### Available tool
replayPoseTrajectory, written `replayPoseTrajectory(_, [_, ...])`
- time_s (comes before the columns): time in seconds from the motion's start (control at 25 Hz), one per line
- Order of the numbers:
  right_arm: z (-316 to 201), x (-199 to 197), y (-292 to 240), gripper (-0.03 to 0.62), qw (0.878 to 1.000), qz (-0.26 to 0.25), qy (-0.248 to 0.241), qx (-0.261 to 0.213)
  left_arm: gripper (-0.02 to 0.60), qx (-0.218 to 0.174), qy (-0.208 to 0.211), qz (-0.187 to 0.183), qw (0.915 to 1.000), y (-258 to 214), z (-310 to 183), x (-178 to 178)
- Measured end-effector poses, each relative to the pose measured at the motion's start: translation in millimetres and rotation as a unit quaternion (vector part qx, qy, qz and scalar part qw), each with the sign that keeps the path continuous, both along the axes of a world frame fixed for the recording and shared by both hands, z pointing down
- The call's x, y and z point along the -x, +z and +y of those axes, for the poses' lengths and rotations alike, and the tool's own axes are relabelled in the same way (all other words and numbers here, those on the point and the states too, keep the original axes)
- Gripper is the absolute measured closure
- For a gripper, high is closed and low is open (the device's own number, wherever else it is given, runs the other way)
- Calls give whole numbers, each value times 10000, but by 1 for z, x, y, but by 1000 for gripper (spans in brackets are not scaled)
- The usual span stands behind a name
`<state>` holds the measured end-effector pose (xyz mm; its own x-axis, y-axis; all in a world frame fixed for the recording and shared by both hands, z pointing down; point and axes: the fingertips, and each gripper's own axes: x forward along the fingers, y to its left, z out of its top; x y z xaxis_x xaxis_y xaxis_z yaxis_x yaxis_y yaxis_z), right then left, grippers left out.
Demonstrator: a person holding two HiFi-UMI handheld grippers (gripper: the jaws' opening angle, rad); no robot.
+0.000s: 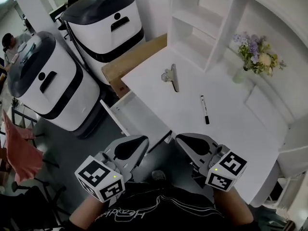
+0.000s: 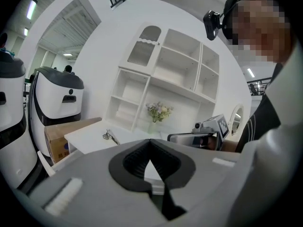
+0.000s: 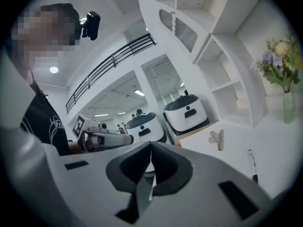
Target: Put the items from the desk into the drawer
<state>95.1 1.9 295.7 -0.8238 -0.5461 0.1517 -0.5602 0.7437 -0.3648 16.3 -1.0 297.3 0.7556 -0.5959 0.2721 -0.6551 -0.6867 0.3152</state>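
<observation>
A black marker pen [image 1: 204,109] [image 3: 252,162] lies on the white desk [image 1: 231,129], and a metal binder clip [image 1: 171,76] [image 2: 110,136] [image 3: 217,138] lies farther back. The white drawer [image 1: 137,117] stands pulled out at the desk's left side and looks empty. My left gripper [image 1: 144,140] [image 2: 150,142] hovers near the drawer's front, jaws shut with nothing in them. My right gripper [image 1: 180,138] [image 3: 151,144] is level with it over the desk's front edge, also shut and empty. Both are well short of the pen and clip. Each gripper shows in the other's view.
Two white-and-black machines [image 1: 48,81] [image 1: 108,23] stand on the floor to the left. A cardboard box [image 1: 130,61] sits beside the desk. A white shelf unit [image 1: 202,23] and a vase of flowers [image 1: 252,57] stand at the desk's back. A red cloth [image 1: 19,150] hangs far left.
</observation>
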Motion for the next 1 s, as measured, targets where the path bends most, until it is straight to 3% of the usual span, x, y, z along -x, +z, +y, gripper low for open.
replayPoseTrajectory(0.2, [-33, -28, 23, 585, 9983, 230, 527, 96, 572, 125, 134, 15, 9998, 18, -30, -7])
replayPoseTrajectory(0.36, [-53, -51, 46, 585, 9951, 244, 845, 454, 572, 351, 248, 46, 9991, 34, -50, -12])
replayPoseTrajectory(0.8, [-99, -108, 78, 581, 9773, 727, 1809, 823, 572, 772, 609, 101, 9951, 55, -111, -13])
replayPoseTrajectory(0.92, [-110, -123, 96, 477, 9694, 1013, 2032, 937, 572, 850, 711, 25, 9938, 63, -120, -11])
replayPoseTrajectory(1.0, [-116, -132, 111, 475, 9622, 1393, 2126, 978, 572, 930, 717, -18, 9931, 68, -126, -8])
